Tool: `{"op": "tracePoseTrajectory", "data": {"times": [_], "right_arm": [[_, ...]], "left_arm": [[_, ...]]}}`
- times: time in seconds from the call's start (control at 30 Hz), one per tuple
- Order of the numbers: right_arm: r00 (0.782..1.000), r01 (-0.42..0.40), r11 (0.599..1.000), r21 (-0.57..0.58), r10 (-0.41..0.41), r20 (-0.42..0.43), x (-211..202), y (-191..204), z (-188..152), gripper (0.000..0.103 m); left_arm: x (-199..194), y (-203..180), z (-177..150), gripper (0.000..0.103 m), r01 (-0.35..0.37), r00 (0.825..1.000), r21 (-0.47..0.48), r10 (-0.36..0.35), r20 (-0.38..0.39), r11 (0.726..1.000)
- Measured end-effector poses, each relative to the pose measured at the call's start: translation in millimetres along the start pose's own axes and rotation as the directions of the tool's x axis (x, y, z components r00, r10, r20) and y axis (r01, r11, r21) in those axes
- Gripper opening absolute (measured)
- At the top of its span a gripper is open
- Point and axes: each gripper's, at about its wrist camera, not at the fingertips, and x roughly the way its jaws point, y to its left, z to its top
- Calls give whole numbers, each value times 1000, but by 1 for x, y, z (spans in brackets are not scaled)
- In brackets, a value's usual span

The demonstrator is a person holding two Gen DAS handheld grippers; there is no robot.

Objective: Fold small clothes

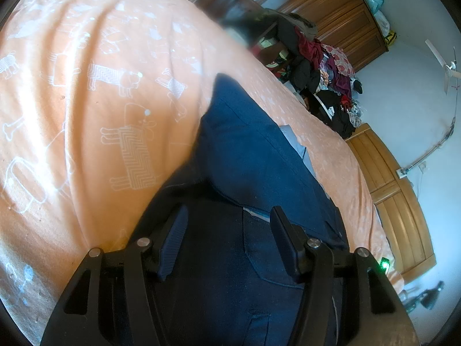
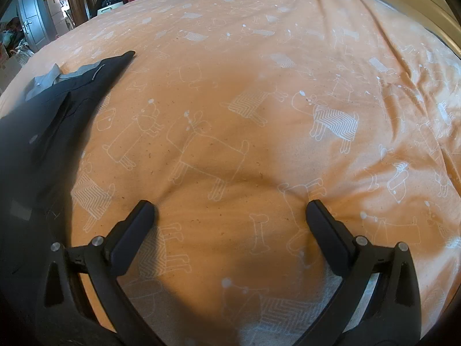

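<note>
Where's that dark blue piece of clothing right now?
The dark blue garment lies on the orange bedsheet, directly under the open left gripper in the left wrist view. In the right wrist view it sits at the far left, away from the right gripper.

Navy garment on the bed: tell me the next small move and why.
Probably lower the left tongs and close them on the navy garment. They hang open right above its dark fabric. The right tongs are open too, pressing only the orange bedsheet, with the garment off to their left.
</note>
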Motion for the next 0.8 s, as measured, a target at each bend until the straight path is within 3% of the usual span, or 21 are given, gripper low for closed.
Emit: {"op": "tracePoseTrajectory", "data": {"times": [0.8], "right_arm": [[1000,1,1000,1,-1,0,0,0,0,103]], "left_arm": [[2,-1,0,63,1,1000,0,-1,2,1000]]}}
